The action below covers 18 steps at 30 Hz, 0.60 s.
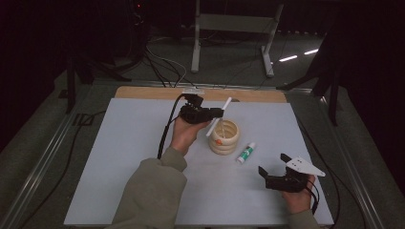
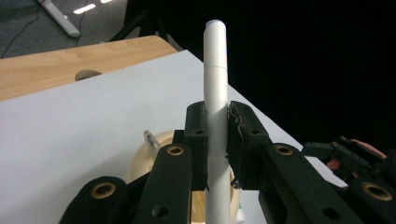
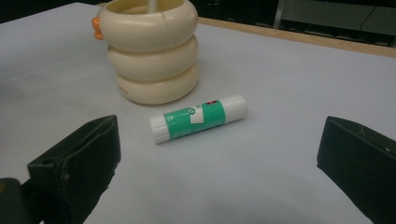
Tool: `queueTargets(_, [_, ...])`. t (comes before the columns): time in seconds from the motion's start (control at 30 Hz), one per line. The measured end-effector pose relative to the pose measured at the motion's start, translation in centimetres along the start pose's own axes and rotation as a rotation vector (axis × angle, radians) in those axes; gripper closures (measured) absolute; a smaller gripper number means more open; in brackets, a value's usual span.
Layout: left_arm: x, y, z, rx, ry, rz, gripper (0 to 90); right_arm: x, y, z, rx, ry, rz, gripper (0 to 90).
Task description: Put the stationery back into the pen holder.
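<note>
White pen is pinched in our left gripper above the cup; right gripper is spread near the glue stick.

A wooden table is covered almost wholly by a white sheet, with a strip of bare wood left along the far edge. On the sheet, a cream ringed holder is stood upright near the middle. A green-and-white glue stick is laid flat just beside it, apart from it.
</note>
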<state>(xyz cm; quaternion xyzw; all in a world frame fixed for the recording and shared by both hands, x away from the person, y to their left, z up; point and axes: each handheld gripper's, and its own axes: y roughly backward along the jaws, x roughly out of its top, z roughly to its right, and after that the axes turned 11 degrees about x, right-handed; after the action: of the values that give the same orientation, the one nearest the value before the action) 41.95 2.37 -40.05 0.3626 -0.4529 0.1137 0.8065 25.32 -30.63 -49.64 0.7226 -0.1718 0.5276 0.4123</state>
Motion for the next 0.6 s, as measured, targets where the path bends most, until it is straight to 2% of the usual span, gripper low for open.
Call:
queueTargets(0.17, [0.3,-0.6,0.4,0.002,0.001,0.021,79.2,0.0,0.0,0.0,0.001,0.003,0.0,0.0])
queueTargets(0.33, [0.3,-1.3,0.5,0.004,-0.004,0.017,79.1,0.0,0.0,0.0,0.001,0.0,-0.001,0.0])
queueTargets(0.5, [0.0,-2.0,0.4,0.019,0.006,0.017,79.1,0.0,0.0,0.0,0.005,0.001,-0.004,0.0])
queueTargets(0.6, [0.0,-2.3,0.3,0.043,0.02,0.023,79.0,0.0,0.0,0.0,0.005,0.0,-0.005,0.0])
